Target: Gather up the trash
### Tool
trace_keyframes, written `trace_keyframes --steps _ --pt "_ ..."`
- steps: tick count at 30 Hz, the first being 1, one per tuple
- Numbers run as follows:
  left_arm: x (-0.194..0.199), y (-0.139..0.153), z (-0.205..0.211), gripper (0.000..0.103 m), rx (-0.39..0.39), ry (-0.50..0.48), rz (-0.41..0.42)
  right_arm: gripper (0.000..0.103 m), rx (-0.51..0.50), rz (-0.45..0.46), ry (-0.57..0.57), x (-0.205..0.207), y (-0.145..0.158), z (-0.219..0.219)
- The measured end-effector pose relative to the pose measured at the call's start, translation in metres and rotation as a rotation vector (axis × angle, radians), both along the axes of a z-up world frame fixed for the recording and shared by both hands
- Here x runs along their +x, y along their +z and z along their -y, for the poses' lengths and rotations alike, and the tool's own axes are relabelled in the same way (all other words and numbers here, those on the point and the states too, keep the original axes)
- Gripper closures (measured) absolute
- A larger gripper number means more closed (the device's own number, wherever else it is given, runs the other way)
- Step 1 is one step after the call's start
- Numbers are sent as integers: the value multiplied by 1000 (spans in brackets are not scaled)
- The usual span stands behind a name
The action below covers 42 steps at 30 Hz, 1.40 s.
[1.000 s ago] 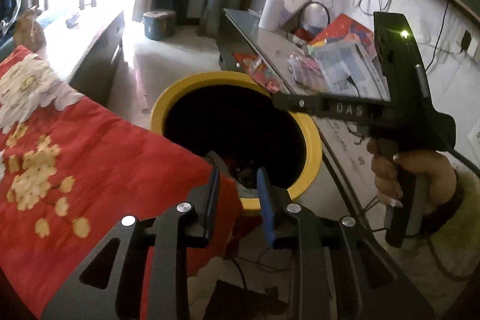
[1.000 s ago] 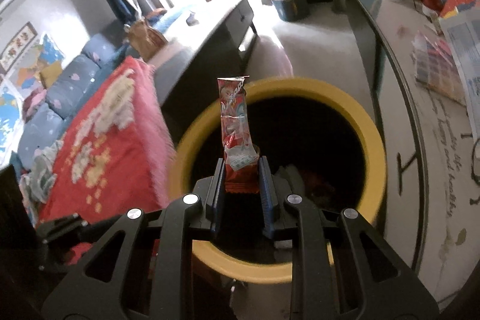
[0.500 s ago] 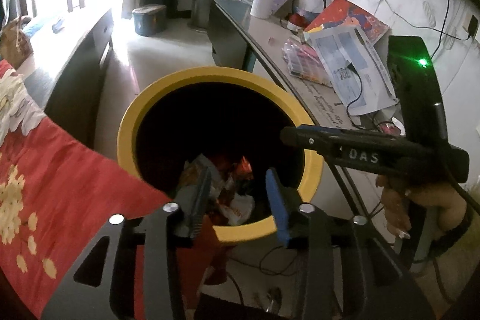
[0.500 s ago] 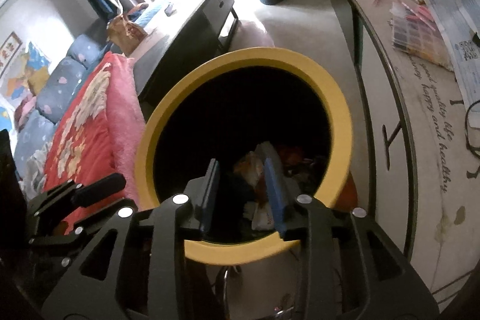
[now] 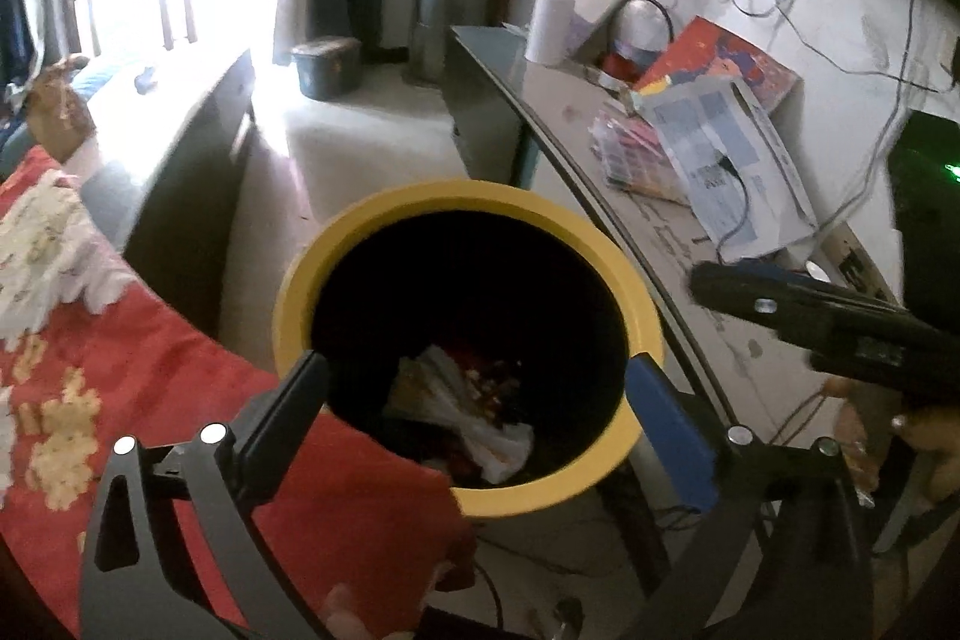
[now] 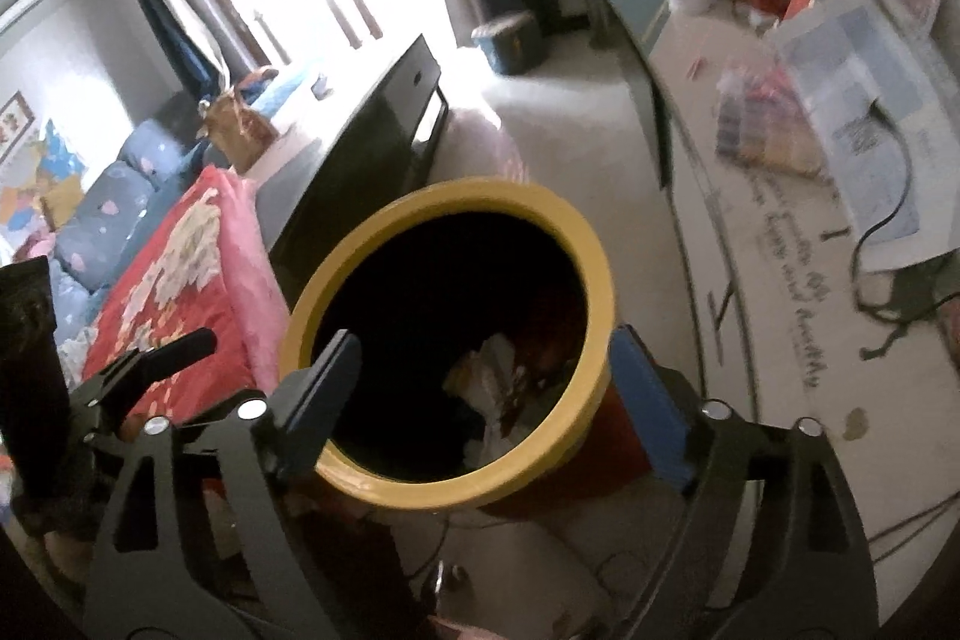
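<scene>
Both tongs, left (image 5: 474, 400) and right (image 6: 480, 376), are opening empty above the yellow-rimmed bin (image 6: 594, 244); the red wrapper gripped a second ago now presumably lies among the trash (image 5: 462, 400) inside, deposit complete.

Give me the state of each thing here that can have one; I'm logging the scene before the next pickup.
Left gripper: jaws opening, nothing between them.
Right gripper: jaws opening, nothing between them.
Yellow-rimmed bin: upright, no lid, wrappers and trash lying at the bottom.
Paper roll: standing upright on the side table.
Red blanket: spread out, its edge against the bin.
</scene>
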<state>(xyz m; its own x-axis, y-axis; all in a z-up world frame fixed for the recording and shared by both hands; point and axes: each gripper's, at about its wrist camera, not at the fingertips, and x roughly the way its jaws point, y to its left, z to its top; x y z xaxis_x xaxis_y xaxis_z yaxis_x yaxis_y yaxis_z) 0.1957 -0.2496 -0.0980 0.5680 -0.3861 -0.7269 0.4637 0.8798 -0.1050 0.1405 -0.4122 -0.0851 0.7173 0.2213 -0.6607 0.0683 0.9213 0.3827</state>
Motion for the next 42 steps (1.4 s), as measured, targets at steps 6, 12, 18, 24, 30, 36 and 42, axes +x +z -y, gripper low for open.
trace_keyframes --steps 6,12,18,24,30,36,42 --pt "-9 26 -26 7 -24 82 52 11 -85 105 -38 -26 32 -15" --pt "-31 49 -61 7 -44 160 131 11 -127 199 -48 -48 52 -41" --pt "-59 67 -98 6 -41 243 213 11 -231 344 13 -75 72 -88" --pt "-92 77 -140 6 -36 338 268 11 -272 465 49 -102 84 -128" --pt "-126 82 -180 6 -30 442 326 11 -295 535 55 -119 87 -157" --pt "-155 79 -204 6 -25 513 363 11 -306 539 54 -126 80 -177" --pt "-170 75 -215 6 -25 534 384 11 -313 536 54 -128 76 -182"
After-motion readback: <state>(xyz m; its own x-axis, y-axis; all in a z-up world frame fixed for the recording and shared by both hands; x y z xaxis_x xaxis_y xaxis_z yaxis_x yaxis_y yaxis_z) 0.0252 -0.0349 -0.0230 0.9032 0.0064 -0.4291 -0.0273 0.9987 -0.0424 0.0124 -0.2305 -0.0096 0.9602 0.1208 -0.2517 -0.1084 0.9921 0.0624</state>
